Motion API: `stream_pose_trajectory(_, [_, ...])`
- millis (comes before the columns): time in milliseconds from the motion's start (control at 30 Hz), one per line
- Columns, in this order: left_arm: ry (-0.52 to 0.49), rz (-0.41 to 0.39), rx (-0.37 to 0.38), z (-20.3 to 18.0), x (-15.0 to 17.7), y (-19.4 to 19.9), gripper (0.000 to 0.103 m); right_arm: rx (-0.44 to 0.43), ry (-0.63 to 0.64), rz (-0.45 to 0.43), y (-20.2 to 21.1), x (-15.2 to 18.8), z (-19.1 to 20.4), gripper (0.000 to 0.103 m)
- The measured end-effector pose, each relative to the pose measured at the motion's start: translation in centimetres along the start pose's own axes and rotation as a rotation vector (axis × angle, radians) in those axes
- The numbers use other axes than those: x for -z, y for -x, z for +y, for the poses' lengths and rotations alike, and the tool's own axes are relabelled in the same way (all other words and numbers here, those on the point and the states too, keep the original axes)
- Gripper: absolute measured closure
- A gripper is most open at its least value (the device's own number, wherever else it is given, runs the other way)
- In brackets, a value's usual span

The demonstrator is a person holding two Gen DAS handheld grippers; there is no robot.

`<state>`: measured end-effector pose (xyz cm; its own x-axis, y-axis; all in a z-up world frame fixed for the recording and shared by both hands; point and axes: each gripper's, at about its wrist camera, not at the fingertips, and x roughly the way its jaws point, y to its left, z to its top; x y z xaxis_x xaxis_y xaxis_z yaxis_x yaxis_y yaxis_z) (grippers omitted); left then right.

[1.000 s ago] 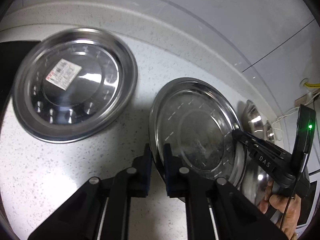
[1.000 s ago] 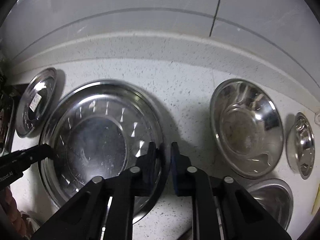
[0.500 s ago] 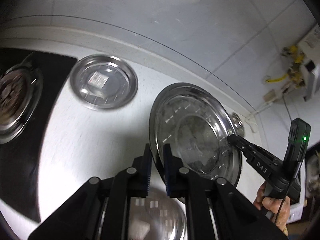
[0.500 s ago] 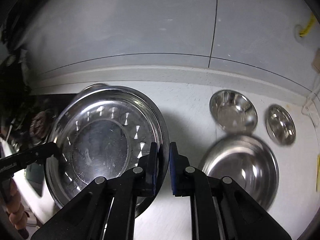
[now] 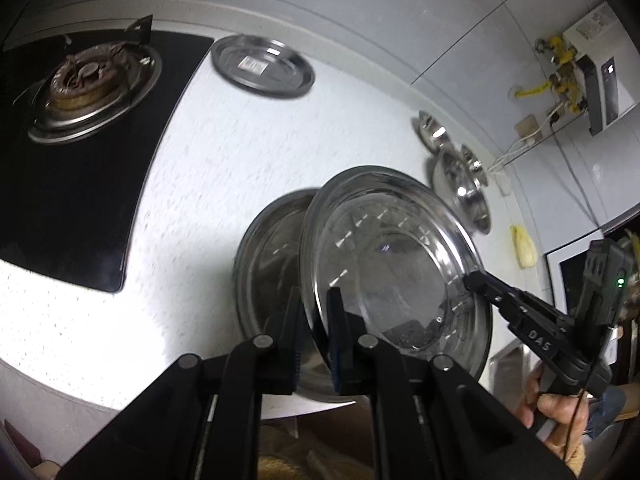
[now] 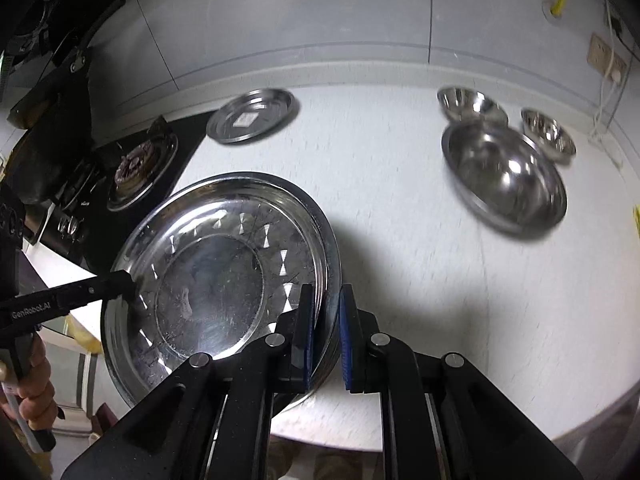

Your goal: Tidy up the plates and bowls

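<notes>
Carrying the big steel plate (image 6: 216, 280) above the counter (image 5: 208, 168) with both tongs clamped tight on its rim, left tongs (image 5: 314, 340) at 9 o'clock, right tongs (image 6: 325, 340) at 3. Next, I reckon: stack it on the stickered plate (image 6: 252, 118) at 12 o'clock, level.

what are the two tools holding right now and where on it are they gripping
Both hold one steel plate by its rim, on opposite edges: the right tool on one side, the left tool on the other.

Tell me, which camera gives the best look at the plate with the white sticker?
The left wrist view: the stickered plate lies near the stove, fairly large, its label visible though blurred. The right wrist view shows the same plate smaller and more smeared.
</notes>
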<state>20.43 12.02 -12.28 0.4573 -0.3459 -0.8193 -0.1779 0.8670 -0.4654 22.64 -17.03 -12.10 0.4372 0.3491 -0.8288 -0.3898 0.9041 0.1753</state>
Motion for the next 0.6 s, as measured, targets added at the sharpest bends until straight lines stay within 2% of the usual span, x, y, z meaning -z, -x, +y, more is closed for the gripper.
stream_pose_trajectory(367, [0.019,0.028,-0.073,1.7,0.8,-3.9,0.093,0.017,-0.032,0.092,-4.7,2.6,-0.2,0.092])
stream_pose_trajectory(467, [0.010,0.029,-0.097,1.9,1.0,-4.4,0.093,-0.008,-0.051,0.113,-5.9,3.1,-0.6,0.092])
stream_pose_trajectory(600, [0.027,0.026,-0.096,2.2,0.9,-4.7,0.093,-0.010,-0.041,0.105,-6.2,3.1,-0.6,0.092])
